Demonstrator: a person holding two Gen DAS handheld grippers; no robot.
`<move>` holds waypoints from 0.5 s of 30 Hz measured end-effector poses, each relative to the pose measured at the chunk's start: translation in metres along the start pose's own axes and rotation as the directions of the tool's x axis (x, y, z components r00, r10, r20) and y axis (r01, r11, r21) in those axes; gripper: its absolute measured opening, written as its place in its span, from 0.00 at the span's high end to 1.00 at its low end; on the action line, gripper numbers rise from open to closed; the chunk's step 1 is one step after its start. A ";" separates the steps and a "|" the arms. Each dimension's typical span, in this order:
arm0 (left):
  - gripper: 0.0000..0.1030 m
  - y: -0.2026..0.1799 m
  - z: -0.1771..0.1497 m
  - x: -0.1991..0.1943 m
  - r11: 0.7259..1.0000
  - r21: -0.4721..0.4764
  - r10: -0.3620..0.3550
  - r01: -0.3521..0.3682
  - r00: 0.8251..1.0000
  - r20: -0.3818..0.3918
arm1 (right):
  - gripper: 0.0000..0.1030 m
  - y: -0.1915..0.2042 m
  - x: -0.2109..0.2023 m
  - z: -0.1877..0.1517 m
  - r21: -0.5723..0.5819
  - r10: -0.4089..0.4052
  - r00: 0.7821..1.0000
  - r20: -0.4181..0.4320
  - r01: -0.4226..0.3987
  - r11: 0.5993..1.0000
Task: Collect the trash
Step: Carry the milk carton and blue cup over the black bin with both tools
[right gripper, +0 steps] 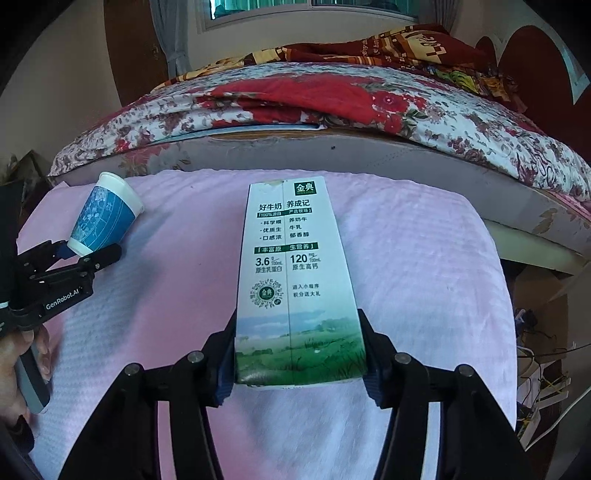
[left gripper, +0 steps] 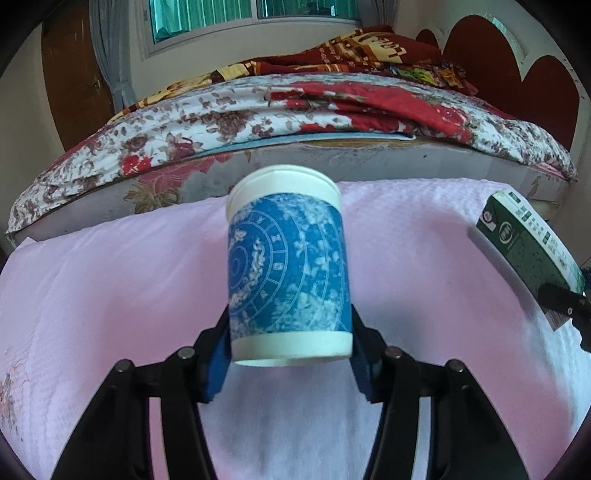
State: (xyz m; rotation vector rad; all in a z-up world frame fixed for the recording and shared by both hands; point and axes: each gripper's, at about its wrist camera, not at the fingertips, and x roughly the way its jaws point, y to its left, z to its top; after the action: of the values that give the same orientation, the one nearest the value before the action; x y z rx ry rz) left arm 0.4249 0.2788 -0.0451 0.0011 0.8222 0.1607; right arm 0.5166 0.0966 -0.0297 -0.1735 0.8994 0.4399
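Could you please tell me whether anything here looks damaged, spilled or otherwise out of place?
Nothing looks spilled. The milk carton in the right gripper shows a small torn patch at its far top edge, so it appears opened. The paper cup in the left gripper looks intact, held above the pink cloth.

A pink textured cloth [left gripper: 110,280] covers the near surface. Behind it stands a bed [right gripper: 332,110] with floral bedding (red blooms on white), a dark red scalloped headboard [left gripper: 517,66], a window [left gripper: 255,14] with teal curtains, and a brown wooden door [left gripper: 74,74].
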 end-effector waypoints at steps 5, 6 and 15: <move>0.46 -0.002 -0.015 -0.027 1.000 0.013 -0.004 0.004 1.000 0.029 | 0.44 0.007 -0.022 -0.013 0.006 0.007 1.000 0.011 -0.007 1.000; 0.46 -0.002 -0.018 -0.033 1.000 0.013 -0.006 0.006 0.999 0.034 | 0.44 0.009 -0.030 -0.016 0.005 0.008 1.000 0.017 -0.008 1.000; 0.46 -0.009 -0.046 -0.086 0.999 0.027 -0.035 0.033 0.997 0.065 | 0.44 0.035 -0.095 -0.051 -0.008 0.004 0.997 0.077 -0.003 1.000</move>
State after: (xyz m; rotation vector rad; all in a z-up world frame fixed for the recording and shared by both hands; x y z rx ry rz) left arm 0.3349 0.2545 -0.0147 0.0163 0.7587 0.1175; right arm 0.4130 0.0829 0.0148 -0.1617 0.8229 0.4507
